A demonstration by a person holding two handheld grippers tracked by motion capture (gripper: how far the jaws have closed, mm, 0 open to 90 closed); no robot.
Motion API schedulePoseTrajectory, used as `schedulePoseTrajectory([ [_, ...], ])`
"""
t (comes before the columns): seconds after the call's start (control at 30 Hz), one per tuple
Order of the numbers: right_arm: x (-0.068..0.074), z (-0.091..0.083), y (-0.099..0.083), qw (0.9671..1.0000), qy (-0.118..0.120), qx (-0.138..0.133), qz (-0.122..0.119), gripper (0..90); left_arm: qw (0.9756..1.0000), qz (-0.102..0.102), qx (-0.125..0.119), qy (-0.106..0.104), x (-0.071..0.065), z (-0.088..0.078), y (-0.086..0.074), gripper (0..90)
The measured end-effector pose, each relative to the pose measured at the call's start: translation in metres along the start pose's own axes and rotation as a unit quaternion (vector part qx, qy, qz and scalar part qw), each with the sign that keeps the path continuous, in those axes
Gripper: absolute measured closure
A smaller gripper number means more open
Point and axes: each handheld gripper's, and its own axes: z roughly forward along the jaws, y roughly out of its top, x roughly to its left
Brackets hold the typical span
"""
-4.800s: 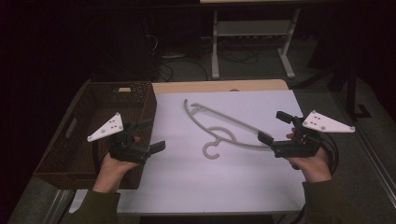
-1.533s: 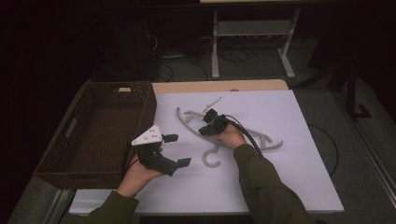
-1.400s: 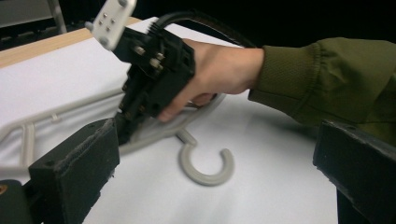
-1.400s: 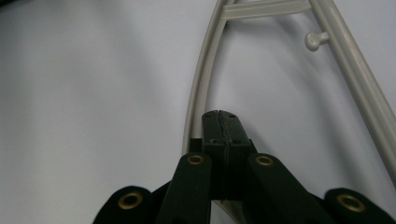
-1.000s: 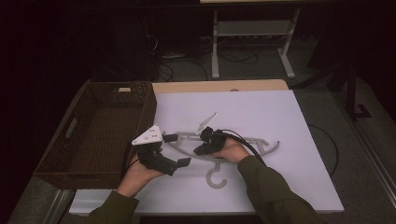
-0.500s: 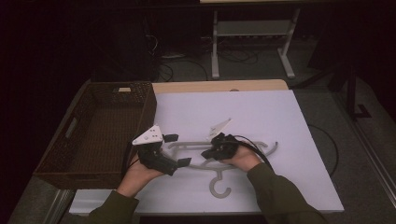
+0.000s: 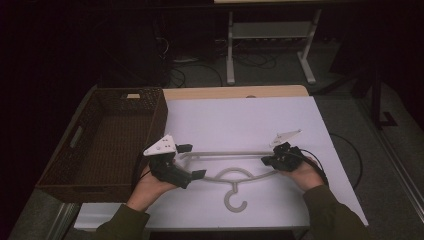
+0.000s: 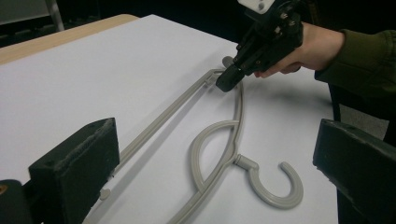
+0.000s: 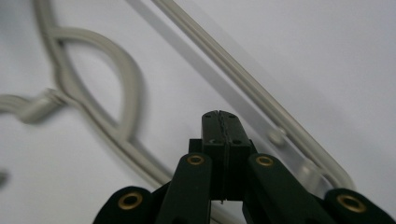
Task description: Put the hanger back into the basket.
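A grey plastic hanger (image 7: 227, 153) lies flat on the white table top (image 7: 240, 120), its bar running left to right and its hook (image 7: 235, 201) toward the person. My left gripper (image 7: 192, 161) stands open with the hanger's left end between its spread jaws; in the left gripper view (image 8: 215, 158) the hanger (image 8: 233, 121) runs away between them. My right gripper (image 7: 267, 160) is shut, its tips down at the hanger's right end. In the right gripper view (image 9: 219, 116) the jaws meet with nothing between them, inside the corner of the hanger (image 9: 243, 84).
A brown wicker basket (image 7: 161, 112), with nothing in it, stands along the table's left side, close beside my left hand. A black cable (image 7: 350, 150) loops off the table's right edge. A metal stand (image 7: 270, 30) sits on the floor beyond the far edge.
The right gripper, shut, dragged the hanger toward the person and turned it level, then slid right to its right end. The left gripper stayed open and barely moved.
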Motion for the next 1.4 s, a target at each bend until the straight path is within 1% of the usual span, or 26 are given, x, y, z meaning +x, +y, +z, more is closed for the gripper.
schedulePoseTrajectory([
  [0.07, -0.005, 0.002, -0.002, 0.9999, -0.008, 0.002, 0.01, 89.7, 1.0, 0.0, 0.0, -0.001, 0.0, 0.0, 0.0, 0.3],
  [0.13, -0.009, 0.005, -0.002, 0.9996, -0.022, 0.009, 0.017, 89.7, 1.0, 0.0, 0.0, -0.001, 0.001, 0.0, -0.001, 0.3],
  [0.2, -0.013, 0.008, -0.002, 0.9994, -0.028, 0.014, 0.016, 89.8, 1.0, 0.0, -0.001, 0.0, 0.001, 0.0, -0.001, 0.3],
  [0.23, -0.015, 0.009, -0.001, 0.9993, -0.031, 0.014, 0.012, 89.7, 1.0, -0.001, -0.001, 0.0, 0.001, 0.0, -0.001, 0.3],
  [0.27, -0.017, 0.009, -0.001, 0.9993, -0.029, 0.012, 0.02, 89.7, 1.0, -0.001, -0.001, 0.0, 0.001, 0.0, -0.001, 0.3],
  [0.33, -0.019, 0.01, 0.001, 0.9991, -0.035, 0.009, 0.023, 89.8, 1.0, -0.002, -0.001, 0.001, 0.001, 0.0, -0.001, 0.3],
  [0.4, -0.024, 0.012, 0.003, 0.9988, -0.037, 0.004, 0.032, 89.8, 1.0, -0.004, 0.0, 0.002, 0.001, 0.0, -0.001, 0.3],
  [0.43, -0.027, 0.013, 0.003, 0.9986, -0.04, 0.001, 0.033, 89.8, 1.0, -0.004, -0.001, 0.002, 0.001, 0.0, -0.002, 0.3],
  [0.5, -0.033, 0.015, 0.007, 0.998, -0.055, 0.009, 0.029, 89.8, 1.0, -0.004, 0.001, 0.003, 0.001, 0.001, -0.002, 0.3],
  [0.57, -0.041, 0.017, 0.012, 0.9977, -0.057, -0.007, 0.037, 89.8, 1.0, -0.005, 0.001, 0.001, 0.001, 0.001, -0.002, 0.3],
  [0.6, -0.044, 0.019, 0.014, 0.9976, -0.055, -0.008, 0.041, 89.8, 1.0, -0.005, 0.001, 0.001, 0.001, 0.002, -0.002, 0.3],
  [0.63, -0.045, 0.021, 0.017, 0.9973, -0.059, -0.005, 0.042, 89.8, 1.0, -0.005, 0.002, 0.001, 0.001, 0.002, -0.002, 0.3],
  [0.7, -0.052, 0.026, 0.022, 0.9971, -0.067, -0.012, 0.034, 89.8, 1.0, -0.004, 0.002, 0.001, 0.002, 0.002, -0.002, 0.3],
  [0.73, -0.054, 0.028, 0.025, 0.997, -0.065, -0.011, 0.041, 89.8, 1.0, -0.004, 0.003, 0.001, 0.002, 0.002, -0.002, 0.3],
  [0.77, -0.056, 0.031, 0.027, 0.9968, -0.07, -0.013, 0.036, 89.8, 1.0, -0.005, 0.002, 0.0, 0.002, 0.002, -0.002, 0.3],
  [0.83, -0.06, 0.036, 0.032, 0.9962, -0.077, -0.015, 0.037, 89.8, 1.0, -0.003, 0.003, 0.0, 0.002, 0.002, -0.002, 0.3],
  [0.93, -0.062, 0.04, 0.037, 0.9953, -0.082, -0.022, 0.047, 89.8, 1.0, -0.003, 0.003, -0.002, 0.002, 0.004, -0.002, 0.3],
  [0.97, -0.062, 0.039, 0.038, 0.9952, -0.083, -0.028, 0.043, 89.8, 1.0, -0.004, 0.003, -0.002, 0.002, 0.004, -0.002, 0.3],
  [1.0, -0.06, 0.038, 0.038, 0.9951, -0.08, -0.028, 0.051, 89.7, 1.0, -0.004, 0.003, -0.003, 0.002, 0.004, -0.002, 0.3],
  [1.1, -0.048, 0.03, 0.039, 0.9968, -0.057, -0.036, 0.042, 89.8, 1.0, -0.003, 0.003, -0.002, 0.003, 0.003, -0.002, 0.3],
  [1.13, -0.042, 0.027, 0.04, 0.9972, -0.047, -0.039, 0.044, 89.7, 1.0, -0.003, 0.002, -0.001, 0.003, 0.003, -0.002, 0.3],
  [1.23, -0.02, 0.023, 0.043, 0.998, -0.017, -0.052, 0.033, 89.7, 1.0, -0.004, 0.002, 0.0, 0.002, 0.003, -0.002, 0.3],
  [1.27, -0.013, 0.024, 0.045, 0.9986, -0.006, -0.049, 0.02, 89.7, 1.0, -0.004, 0.002, 0.0, 0.002, 0.003, -0.002, 0.3],
  [1.3, -0.004, 0.026, 0.047, 0.9986, 0.007, -0.051, 0.009, 89.7, 1.0, -0.003, 0.001, 0.002, 0.002, 0.003, -0.001, 0.3],
  [1.33, 0.004, 0.029, 0.049, 0.9987, 0.018, -0.047, -0.004, 89.7, 1.0, -0.003, 0.001, 0.002, 0.002, 0.003, -0.001, 0.3],
  [1.4, 0.021, 0.037, 0.052, 0.9983, 0.042, -0.038, -0.018, 89.7, 1.0, -0.005, 0.001, 0.003, 0.002, 0.003, -0.002, 0.3],
])
